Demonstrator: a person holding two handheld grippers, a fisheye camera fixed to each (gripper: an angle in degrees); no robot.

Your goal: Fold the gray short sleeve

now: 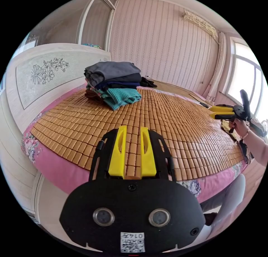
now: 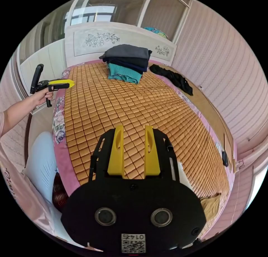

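Bed (image 1: 55, 167) wearing a bamboo mat (image 1: 173, 120) over a pink floral sheet, flower-carved headboard (image 1: 42, 70) standing behind. Folded stack (image 2: 127, 62) sitting near the headboard, gray garment (image 2: 127, 51) lying on top. Left gripper (image 1: 133, 131) and right gripper (image 2: 134, 130) hovering over bare mat, jaws slightly parted, gripping nothing.

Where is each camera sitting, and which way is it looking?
Left gripper view: rides on the left gripper, looking across the bamboo mat at the stack of folded clothes; a hand holds the right gripper at the side.
Right gripper view: rides on the right gripper, looking along the mat to the stack by the headboard; a hand holds the left gripper.
Shared: the mat, the stack, and each other's gripper.
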